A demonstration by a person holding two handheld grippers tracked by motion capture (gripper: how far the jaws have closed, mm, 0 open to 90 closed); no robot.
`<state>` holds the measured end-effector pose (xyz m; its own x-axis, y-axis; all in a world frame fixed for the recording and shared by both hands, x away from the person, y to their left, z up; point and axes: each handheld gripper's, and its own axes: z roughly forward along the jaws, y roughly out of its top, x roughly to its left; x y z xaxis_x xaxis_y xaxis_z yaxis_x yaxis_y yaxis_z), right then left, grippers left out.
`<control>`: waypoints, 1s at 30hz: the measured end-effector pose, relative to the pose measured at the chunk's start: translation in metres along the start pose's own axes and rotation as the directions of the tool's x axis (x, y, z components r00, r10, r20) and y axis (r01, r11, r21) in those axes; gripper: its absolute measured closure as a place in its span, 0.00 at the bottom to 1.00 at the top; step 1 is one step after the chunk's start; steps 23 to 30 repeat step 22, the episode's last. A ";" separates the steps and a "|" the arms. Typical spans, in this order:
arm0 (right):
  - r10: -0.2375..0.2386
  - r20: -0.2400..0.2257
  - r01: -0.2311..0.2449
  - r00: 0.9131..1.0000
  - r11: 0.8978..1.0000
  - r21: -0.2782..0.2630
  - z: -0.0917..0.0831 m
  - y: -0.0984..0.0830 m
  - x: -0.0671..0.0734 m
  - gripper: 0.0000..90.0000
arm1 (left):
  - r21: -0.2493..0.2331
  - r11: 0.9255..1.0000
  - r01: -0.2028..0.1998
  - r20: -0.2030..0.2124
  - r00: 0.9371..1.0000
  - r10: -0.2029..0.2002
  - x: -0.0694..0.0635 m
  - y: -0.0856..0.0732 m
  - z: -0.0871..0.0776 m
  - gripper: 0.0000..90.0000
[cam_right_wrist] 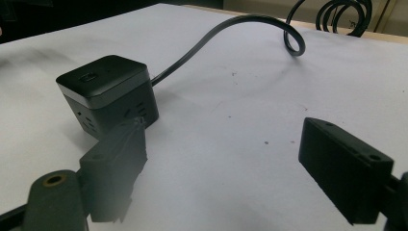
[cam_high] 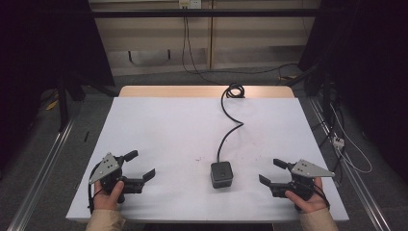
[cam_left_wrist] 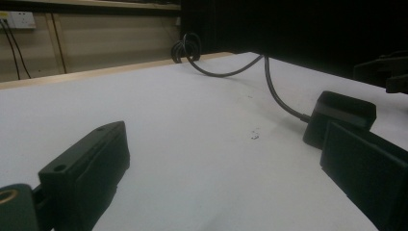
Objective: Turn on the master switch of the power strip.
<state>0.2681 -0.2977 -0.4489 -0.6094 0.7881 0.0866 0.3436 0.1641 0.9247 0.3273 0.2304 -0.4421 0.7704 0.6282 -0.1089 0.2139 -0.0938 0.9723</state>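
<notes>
High view: bare table (cam_high: 159,120) around cube socket (cam_high: 222,174)

The counter (cam_high: 159,125) wears a smooth, matt white sheet that looks like paper, flecked with a few small dark marks, over a pale wood-look edge at its far side. The black cube-shaped power socket block (cam_high: 222,174) looks like plastic, matt on its sides with a slightly sheened top and a grey band below it. Its thick black cable (cam_high: 230,130) looks rubbery and smooth. The left tongs (cam_high: 142,167) and right tongs (cam_high: 269,171) are matt black plastic, each topped by a dull grey, metal-looking three-cornered plate (cam_high: 108,167).
</notes>
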 end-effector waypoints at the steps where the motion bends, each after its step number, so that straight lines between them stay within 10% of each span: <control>1: 0.001 0.002 -0.001 1.000 1.000 0.001 0.000 0.000 0.000 0.19 | 0.001 1.000 0.000 0.000 1.000 0.000 0.000 0.000 0.000 0.03; 30: 0.000 0.005 0.000 1.000 1.000 0.005 -0.001 -0.001 -0.002 0.19 | 0.002 1.000 0.002 -0.002 1.000 -0.002 0.000 0.000 0.001 0.03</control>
